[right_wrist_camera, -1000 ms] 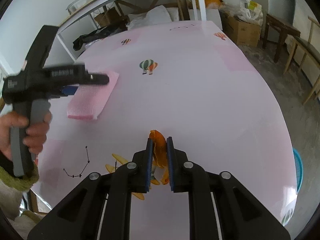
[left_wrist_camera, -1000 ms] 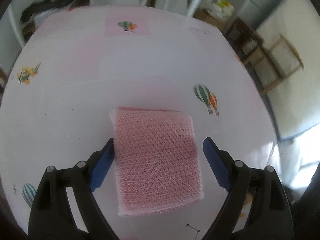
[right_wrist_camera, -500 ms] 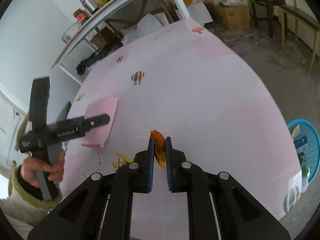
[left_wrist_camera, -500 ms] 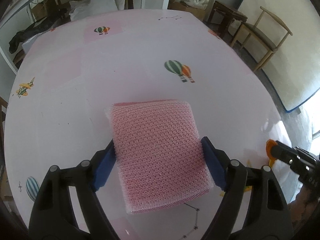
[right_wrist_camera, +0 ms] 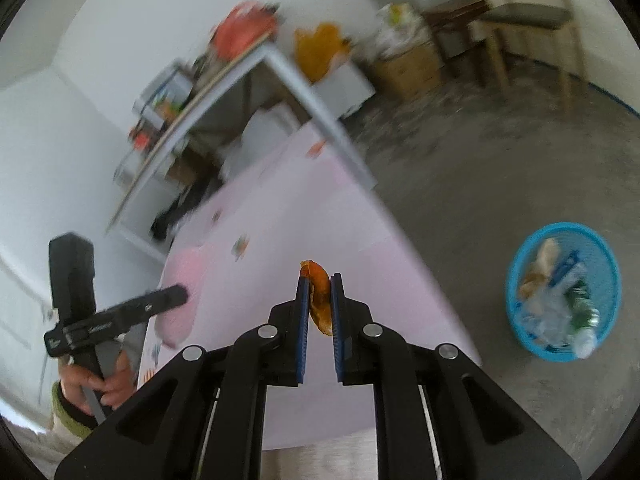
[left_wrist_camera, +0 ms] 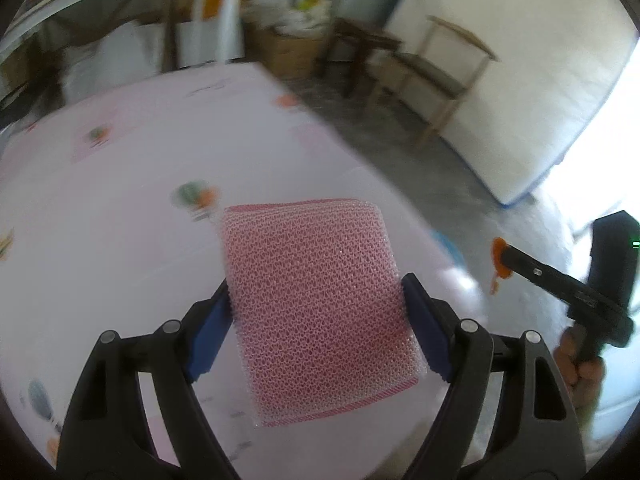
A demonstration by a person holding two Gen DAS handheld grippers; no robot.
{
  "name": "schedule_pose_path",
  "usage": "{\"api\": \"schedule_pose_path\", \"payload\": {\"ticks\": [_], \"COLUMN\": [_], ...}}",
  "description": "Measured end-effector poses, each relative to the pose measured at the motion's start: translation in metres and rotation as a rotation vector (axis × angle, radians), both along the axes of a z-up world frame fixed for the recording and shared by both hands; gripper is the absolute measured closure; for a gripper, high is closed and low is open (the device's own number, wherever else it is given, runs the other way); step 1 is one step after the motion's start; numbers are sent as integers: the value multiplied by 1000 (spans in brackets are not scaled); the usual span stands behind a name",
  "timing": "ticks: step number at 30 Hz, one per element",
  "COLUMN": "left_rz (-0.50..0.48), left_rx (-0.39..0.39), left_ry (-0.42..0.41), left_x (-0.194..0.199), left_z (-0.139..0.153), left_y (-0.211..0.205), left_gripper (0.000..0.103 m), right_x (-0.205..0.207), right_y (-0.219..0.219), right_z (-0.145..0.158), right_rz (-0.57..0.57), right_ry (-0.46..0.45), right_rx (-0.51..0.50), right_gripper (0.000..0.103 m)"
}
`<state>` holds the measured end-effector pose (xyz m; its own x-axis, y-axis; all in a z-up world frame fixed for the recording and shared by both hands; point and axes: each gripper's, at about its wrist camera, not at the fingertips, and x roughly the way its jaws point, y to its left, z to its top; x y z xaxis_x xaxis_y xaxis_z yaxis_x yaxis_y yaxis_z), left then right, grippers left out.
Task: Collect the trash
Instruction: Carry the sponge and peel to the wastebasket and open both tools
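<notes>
My left gripper point(left_wrist_camera: 316, 304) is shut on a pink foam net sheet point(left_wrist_camera: 316, 300) and holds it lifted above the pink table point(left_wrist_camera: 120, 208). My right gripper point(right_wrist_camera: 319, 292) is shut on an orange peel point(right_wrist_camera: 318, 300), raised past the table's edge. In the left wrist view the right gripper point(left_wrist_camera: 500, 258) shows at the right with the peel point(left_wrist_camera: 498, 254) at its tip. In the right wrist view the left gripper point(right_wrist_camera: 176, 294) shows at the left with the pink sheet point(right_wrist_camera: 182, 292). A blue trash basket point(right_wrist_camera: 520, 316) with rubbish stands on the floor to the right.
A white shelf point(right_wrist_camera: 256, 68) with clutter stands behind the table. A cardboard box point(right_wrist_camera: 404, 66) and wooden chairs point(left_wrist_camera: 440, 76) stand on the concrete floor point(right_wrist_camera: 500, 160). A white mattress point(left_wrist_camera: 520, 80) leans on the far wall.
Both grippers have lifted and swung right, off the table. The left one has closed on the pink sheet and raised it. The blue basket is now nearer in the right wrist view.
</notes>
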<state>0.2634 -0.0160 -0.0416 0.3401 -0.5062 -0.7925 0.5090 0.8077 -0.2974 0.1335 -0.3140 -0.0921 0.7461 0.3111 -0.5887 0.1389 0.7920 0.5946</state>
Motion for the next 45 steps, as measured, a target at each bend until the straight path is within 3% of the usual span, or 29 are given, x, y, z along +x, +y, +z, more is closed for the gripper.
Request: {"api": "schedule_pose_path", "payload": {"ticks": [5,10,17,23,26,31,39,45], "left_rz": [-161,-310,-430,-366,-330,-325,-351,-385], "left_rx": [-67,-81,11,93,121,94,44,21], "left_ry": [43,106,232,254,284,293,213,97], "left_x": [-4,-9,-26,-14,-3,5,-3,-22], "left_z": [17,16,-32,-83,-105,-107,-66,-25], "left_y": [-76,-166,-290,-360,-374,-359,-318,-265], "left_gripper": [25,25,25,19,19,19,19,19], "right_x": [-46,-96,-135,-145,-147,-143,-107,-57], "right_y": [-67,-131,-171,-185,-188,-192,-198,-215], "right_z": [3,-24,-72,-95,-106,-122,-140,-139], "right_rz": [-214,-421,-563,-605,-613,-605,-540,-506], "right_ry": [-12,57,170,208,227,257,286,297], "right_rx": [6,69,162,199,212,228,246,166], "right_gripper": [92,92,92,92,92,92,92,89]}}
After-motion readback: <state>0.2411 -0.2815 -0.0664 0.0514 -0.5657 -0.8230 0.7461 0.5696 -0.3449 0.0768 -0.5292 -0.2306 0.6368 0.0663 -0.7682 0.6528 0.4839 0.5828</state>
